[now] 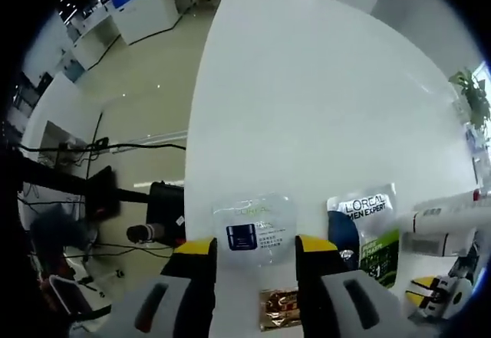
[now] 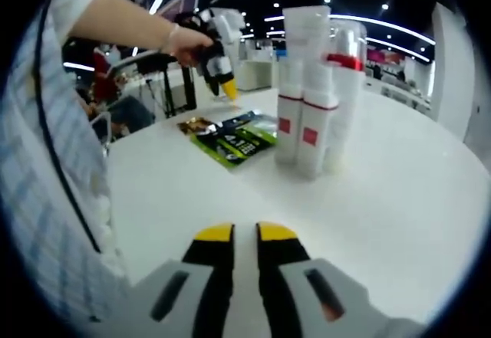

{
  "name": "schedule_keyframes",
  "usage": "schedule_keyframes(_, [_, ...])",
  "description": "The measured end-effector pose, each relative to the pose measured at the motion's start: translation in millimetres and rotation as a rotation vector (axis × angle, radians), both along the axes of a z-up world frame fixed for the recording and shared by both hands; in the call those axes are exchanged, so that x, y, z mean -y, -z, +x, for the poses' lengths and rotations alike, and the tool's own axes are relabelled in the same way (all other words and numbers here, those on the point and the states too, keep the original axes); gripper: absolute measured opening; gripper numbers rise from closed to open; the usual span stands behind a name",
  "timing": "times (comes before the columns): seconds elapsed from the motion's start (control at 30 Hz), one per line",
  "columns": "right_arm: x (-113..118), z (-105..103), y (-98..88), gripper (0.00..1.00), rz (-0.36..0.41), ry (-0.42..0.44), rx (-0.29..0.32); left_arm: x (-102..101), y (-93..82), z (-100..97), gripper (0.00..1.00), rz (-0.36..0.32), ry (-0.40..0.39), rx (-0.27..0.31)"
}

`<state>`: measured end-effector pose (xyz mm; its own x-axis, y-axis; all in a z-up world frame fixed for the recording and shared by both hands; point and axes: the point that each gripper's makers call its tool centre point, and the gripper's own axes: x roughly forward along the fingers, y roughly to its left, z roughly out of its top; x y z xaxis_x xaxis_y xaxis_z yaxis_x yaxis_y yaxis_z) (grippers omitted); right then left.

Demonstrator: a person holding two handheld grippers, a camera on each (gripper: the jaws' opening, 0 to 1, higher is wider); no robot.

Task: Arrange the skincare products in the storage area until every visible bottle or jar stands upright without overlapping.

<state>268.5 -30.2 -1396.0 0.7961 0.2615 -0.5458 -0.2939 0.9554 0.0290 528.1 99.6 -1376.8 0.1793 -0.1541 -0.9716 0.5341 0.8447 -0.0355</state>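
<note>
My left gripper (image 1: 255, 244) is open above the white table (image 1: 322, 108), and nothing sits between its jaws. Just beyond its tips lies a clear sachet with a blue jar picture (image 1: 253, 227). A green and black Men Expert sachet (image 1: 372, 234) lies to the right of it, and a gold packet (image 1: 280, 307) lies nearer me. My right gripper (image 2: 245, 233) is shut and empty, low over the table. Ahead of it, several white bottles with red bands (image 2: 307, 119) stand upright in a tight group. A taller bottle with a clear cap (image 2: 347, 77) stands behind them.
A person's hand holds the left gripper (image 2: 222, 77) above the flat sachets (image 2: 230, 140). A sleeve and torso (image 2: 54, 200) fill the left side. In the left gripper view, the table's edge drops to a floor with cables and black gear (image 1: 165, 211). Desks (image 1: 142, 12) stand far off.
</note>
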Motion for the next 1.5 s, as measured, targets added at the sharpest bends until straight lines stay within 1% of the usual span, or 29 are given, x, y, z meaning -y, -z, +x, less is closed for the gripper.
schedule_keyframes(0.03, [0,0,-0.1,0.10,-0.002,-0.001,0.000,0,-0.3,-0.6,0.41,0.002,0.006,0.005])
schedule_keyframes(0.17, [-2,-1,-0.3,0.10,-0.002,-0.006,0.001,0,0.1,-7.2,0.41,-0.001,0.013,-0.016])
schedule_keyframes(0.3, [-2,-1,-0.5,0.10,0.000,-0.007,0.001,6,-2.0,-16.9,0.41,-0.019,0.032,-0.022])
schedule_keyframes(0.37, [-2,0,-0.2,0.10,0.001,-0.007,0.000,10,-1.0,-17.8,0.41,-0.028,0.042,-0.028])
schedule_keyframes(0.53, [-1,0,0.4,0.10,0.004,-0.008,0.000,17,0.5,-24.1,0.41,-0.051,0.040,-0.037])
schedule_keyframes(0.7, [-1,1,1.5,0.10,0.007,-0.008,0.002,20,6.1,-25.9,0.41,-0.055,0.028,-0.044])
schedule_keyframes(0.83, [0,2,2.2,0.10,0.012,-0.006,0.003,20,11.1,-29.2,0.41,-0.053,0.034,-0.054])
schedule_keyframes(1.17, [0,2,4.2,0.09,0.014,-0.003,0.004,21,15.5,-32.5,0.41,-0.055,0.017,-0.061])
schedule_keyframes(1.3, [0,2,4.2,0.10,0.011,-0.003,0.008,20,17.0,-31.0,0.41,-0.045,0.010,-0.053])
schedule_keyframes(1.43, [0,2,4.8,0.10,0.011,-0.002,0.011,22,19.3,-31.7,0.41,-0.044,0.010,-0.059])
schedule_keyframes(1.5, [0,2,4.8,0.10,0.012,-0.002,0.012,22,19.8,-30.1,0.41,-0.032,0.015,-0.043])
